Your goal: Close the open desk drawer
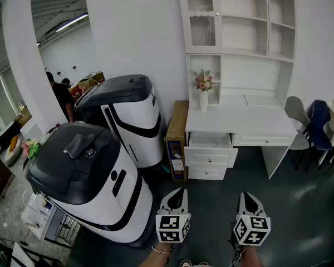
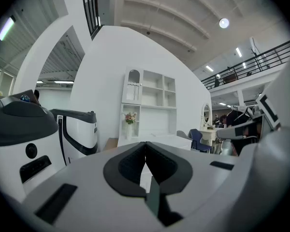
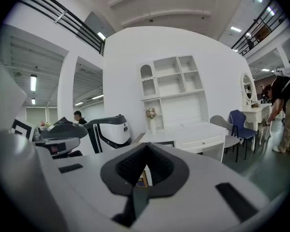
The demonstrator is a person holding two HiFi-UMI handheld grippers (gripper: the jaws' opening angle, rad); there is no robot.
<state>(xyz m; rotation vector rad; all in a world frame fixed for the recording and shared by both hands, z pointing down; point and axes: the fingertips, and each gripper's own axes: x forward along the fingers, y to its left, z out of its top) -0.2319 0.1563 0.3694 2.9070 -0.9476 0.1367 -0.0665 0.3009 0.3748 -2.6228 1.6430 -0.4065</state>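
Observation:
A white desk [image 1: 242, 120] with a shelf unit on top stands against the far wall. Its top left drawer [image 1: 210, 141] is pulled out, above two closed drawers. Both grippers are held low in front of me, well short of the desk, and point toward it. My left gripper [image 1: 180, 192] is shut with nothing in it, its jaws meeting at the tip [image 2: 145, 145]. My right gripper [image 1: 246, 195] is also shut and empty [image 3: 146, 148]. The desk [image 3: 193, 132] shows beyond the right jaws.
Two large white-and-black machines [image 1: 131, 115] [image 1: 86, 177] stand to the left. A tall cardboard box [image 1: 177, 141] leans beside the desk. A flower vase [image 1: 204, 89] sits on it. A grey chair [image 1: 296, 118] and a blue chair [image 1: 320, 124] are at the right. People stand far left [image 1: 61, 96].

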